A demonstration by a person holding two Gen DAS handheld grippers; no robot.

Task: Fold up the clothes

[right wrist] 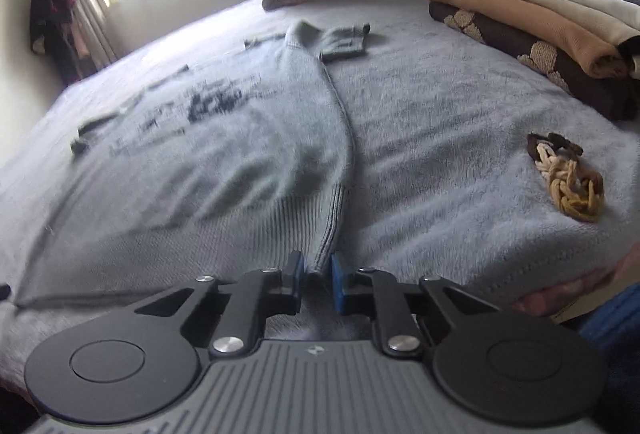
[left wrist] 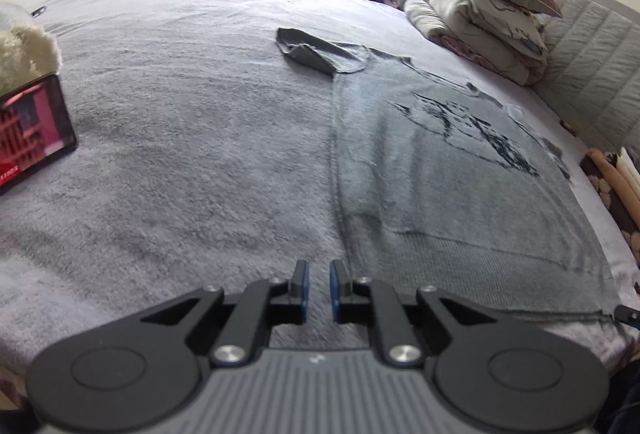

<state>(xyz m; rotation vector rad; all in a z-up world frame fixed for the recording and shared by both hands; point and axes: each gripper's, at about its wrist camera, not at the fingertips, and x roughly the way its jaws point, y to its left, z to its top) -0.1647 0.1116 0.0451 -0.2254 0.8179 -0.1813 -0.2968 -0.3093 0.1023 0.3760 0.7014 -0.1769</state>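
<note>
A grey knitted sweater (left wrist: 436, 170) with a dark print lies flat on the bed, its sleeves folded in; it also shows in the right wrist view (right wrist: 224, 138). My left gripper (left wrist: 319, 284) is open with a narrow gap and empty, low over the blanket just left of the sweater's ribbed hem. My right gripper (right wrist: 316, 274) is slightly open at the hem's right corner; the ribbed edge (right wrist: 330, 226) reaches in between the fingers, which do not pinch it.
The bed's grey fleece blanket (left wrist: 180, 138) lies under everything. A phone (left wrist: 34, 126) and a plush toy (left wrist: 24, 50) sit at the left. Folded bedding with a pillow (left wrist: 484, 14) is at the head. Folded clothes (right wrist: 532, 18) and a braided cord (right wrist: 568, 174) lie right.
</note>
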